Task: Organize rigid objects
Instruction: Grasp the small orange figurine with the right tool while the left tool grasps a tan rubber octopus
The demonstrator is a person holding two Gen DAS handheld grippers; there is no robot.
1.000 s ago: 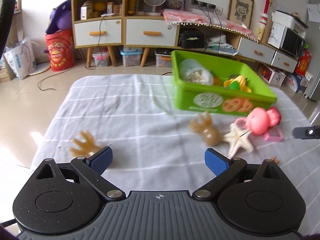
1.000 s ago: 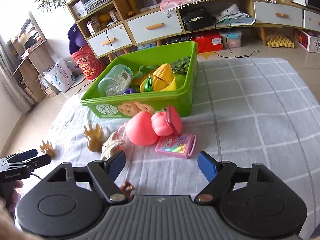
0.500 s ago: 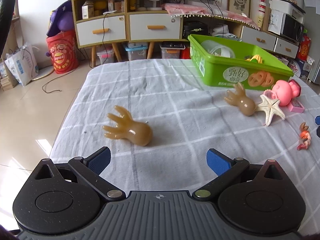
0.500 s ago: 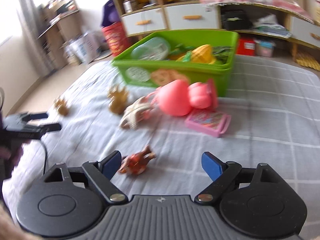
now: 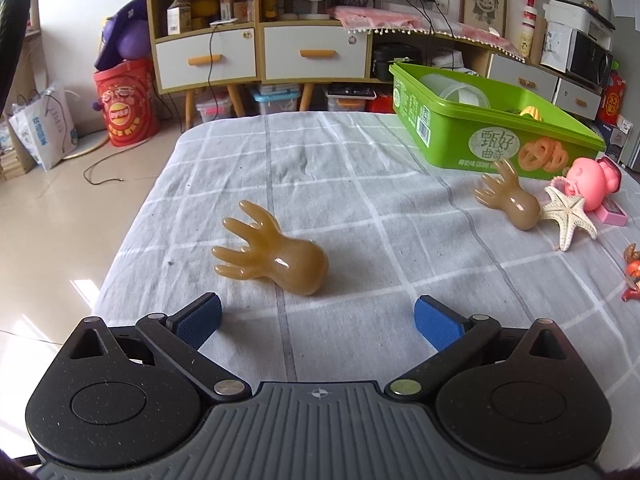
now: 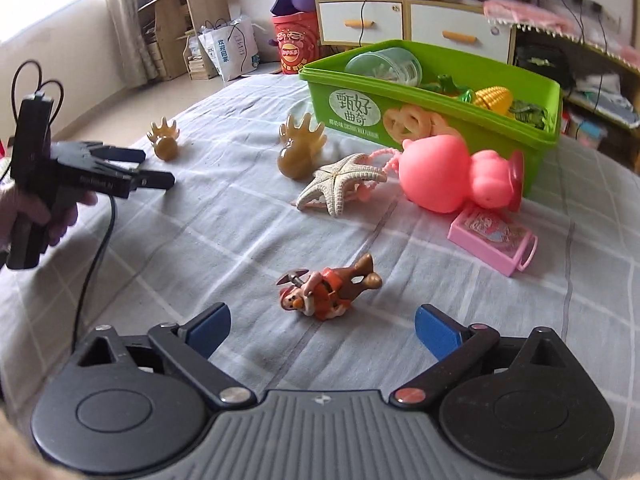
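Note:
My left gripper point(image 5: 318, 322) is open and empty, just short of a tan hand-shaped toy point(image 5: 272, 254) lying on the checked cloth. A second tan hand toy point(image 5: 510, 198), a starfish point(image 5: 568, 214) and a pink pig toy point(image 5: 592, 180) lie before the green bin point(image 5: 496, 136). My right gripper point(image 6: 322, 330) is open and empty, just behind a small brown figurine point(image 6: 330, 290). The right wrist view also shows the near hand toy point(image 6: 164, 140), the second hand toy point(image 6: 300, 146), the starfish point(image 6: 340, 186), the pig point(image 6: 456, 172), a pink case point(image 6: 494, 240) and the left gripper point(image 6: 154, 168).
The green bin point(image 6: 436, 108) holds a clear jar point(image 6: 384, 66), toy corn point(image 6: 492, 98) and green pieces. The cloth's left edge point(image 5: 132, 236) drops to the floor. Cabinets point(image 5: 260, 52) stand behind. The figurine shows at the left view's right edge point(image 5: 632, 272).
My left gripper swung left and came up to the near hand toy. My right gripper dropped and drew up behind the figurine. Both stayed open.

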